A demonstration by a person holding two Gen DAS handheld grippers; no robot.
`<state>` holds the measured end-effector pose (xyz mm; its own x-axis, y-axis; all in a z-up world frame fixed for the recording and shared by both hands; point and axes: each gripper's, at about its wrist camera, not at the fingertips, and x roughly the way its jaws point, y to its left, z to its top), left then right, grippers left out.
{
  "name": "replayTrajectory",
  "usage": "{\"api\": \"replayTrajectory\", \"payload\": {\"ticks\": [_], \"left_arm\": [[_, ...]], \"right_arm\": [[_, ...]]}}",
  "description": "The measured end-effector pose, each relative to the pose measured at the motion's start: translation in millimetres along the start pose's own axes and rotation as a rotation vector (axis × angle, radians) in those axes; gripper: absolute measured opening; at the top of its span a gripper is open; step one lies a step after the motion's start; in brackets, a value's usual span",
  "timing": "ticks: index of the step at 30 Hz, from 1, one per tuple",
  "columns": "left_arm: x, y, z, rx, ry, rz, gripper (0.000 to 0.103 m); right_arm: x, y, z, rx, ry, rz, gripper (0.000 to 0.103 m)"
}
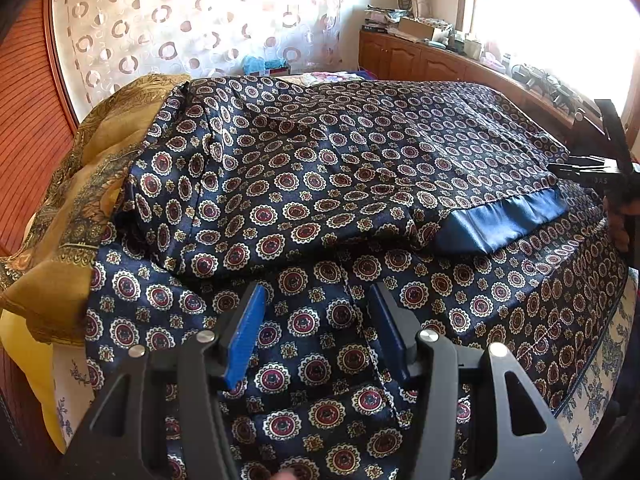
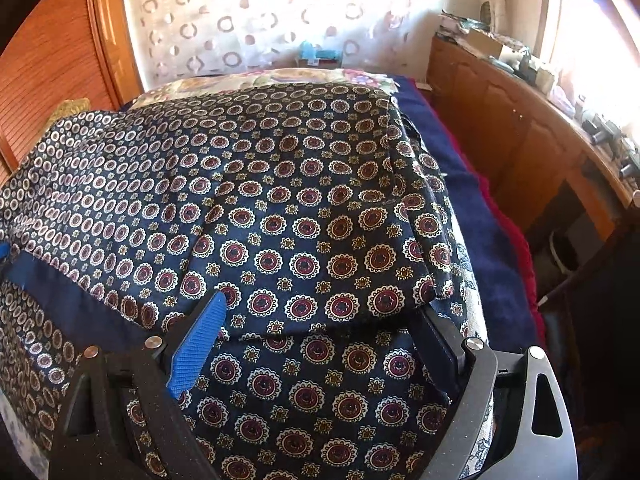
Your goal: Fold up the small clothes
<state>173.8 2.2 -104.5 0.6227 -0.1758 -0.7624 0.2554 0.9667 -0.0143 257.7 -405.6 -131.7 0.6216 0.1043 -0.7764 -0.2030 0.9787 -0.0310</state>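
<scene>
Garment (image 1: pixel 320 184), navy satin with medallion print, lies across the bed (image 1: pixel 608 344) and fills most of both views. Fold looks partly done: in the left wrist view an upper layer is already laid over the lower one, its plain blue band (image 1: pixel 500 224) showing at 3 o'clock. Judgement: one fold is in and at least one more is needed to get a compact stack; edges are not squared. Left gripper (image 1: pixel 316 332) is released, jaws spread over the near cloth at 6 o'clock, a seam running between them, nothing pinched. Right gripper (image 2: pixel 320 344) is also spread wide, straddling the folded edge at 6 o'clock; whether the pads touch the cloth cannot be told. A mustard cloth (image 1: pixel 80 200) sits bunched at 9 o'clock, touching the garment, apparently unfolded. Hidden: the garment's near hem runs under both gripper bodies, the far edge drops behind the hump of cloth, so garment type and full outline are unclear. At 3 o'clock in the left view the right gripper is cut off by the frame edge. The window is blown out; clutter on the cabinet (image 2: pixel 520 140) is too small to read.
</scene>
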Motion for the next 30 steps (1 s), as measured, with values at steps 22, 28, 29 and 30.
{"api": "replayTrajectory", "payload": {"ticks": [22,28,29,30], "left_arm": [[-41.2,58.2,-5.9,-0.275,-0.125,0.016,0.051],[-29.3,75.2,5.0,-0.304,-0.106,0.046,0.044],[-26.3,74.8,7.6,-0.300,-0.099,0.047,0.042],[-23.9,75.4,9.0,-0.294,-0.095,0.046,0.037]], "right_arm": [[-0.3,2.2,-0.8,-0.004,0.000,-0.001,0.091],[-0.1,2.4,-0.8,-0.004,0.000,-0.001,0.091],[-0.1,2.4,-0.7,-0.004,0.000,-0.001,0.091],[-0.1,2.4,-0.6,-0.004,0.000,0.000,0.091]]}}
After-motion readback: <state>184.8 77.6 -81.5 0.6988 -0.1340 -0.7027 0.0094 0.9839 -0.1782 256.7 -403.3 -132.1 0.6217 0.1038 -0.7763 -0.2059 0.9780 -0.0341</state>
